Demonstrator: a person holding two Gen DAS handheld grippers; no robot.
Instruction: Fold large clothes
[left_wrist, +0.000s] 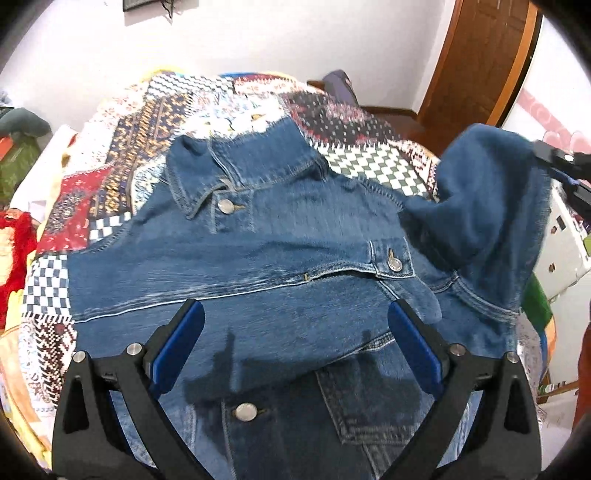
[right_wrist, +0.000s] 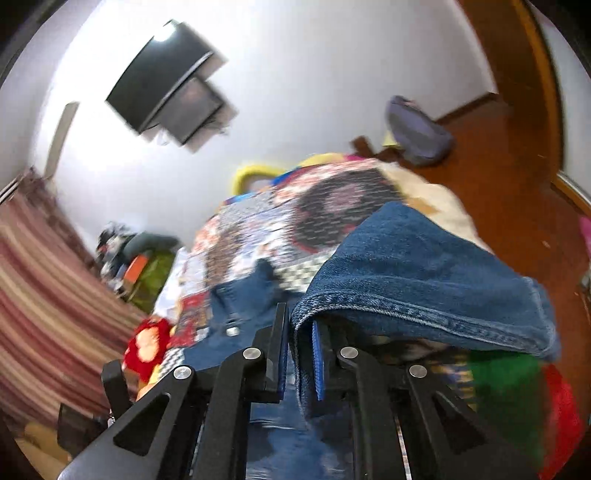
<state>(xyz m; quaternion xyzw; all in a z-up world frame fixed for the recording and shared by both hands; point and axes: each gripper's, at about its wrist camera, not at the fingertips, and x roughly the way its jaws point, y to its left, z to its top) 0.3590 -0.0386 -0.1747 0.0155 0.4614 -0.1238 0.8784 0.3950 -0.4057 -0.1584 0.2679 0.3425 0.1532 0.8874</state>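
Denim jacket (left_wrist: 280, 236) buttoned, sleeve (left_wrist: 487, 206) lifted.

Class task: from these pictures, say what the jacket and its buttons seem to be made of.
Jacket: looks like blue denim, matte and faded in patches, with pale topstitched seams. Button: probably metal, judging by its silvery shine.

No text, label, brand or number can be read in either view. The metal buttons (left_wrist: 226, 206) on the denim jacket (left_wrist: 280, 236) are too blurred to show any stamping, and the orange box (right_wrist: 136, 268) near the far left corner of the bed (right_wrist: 258, 236) shows no legible print.
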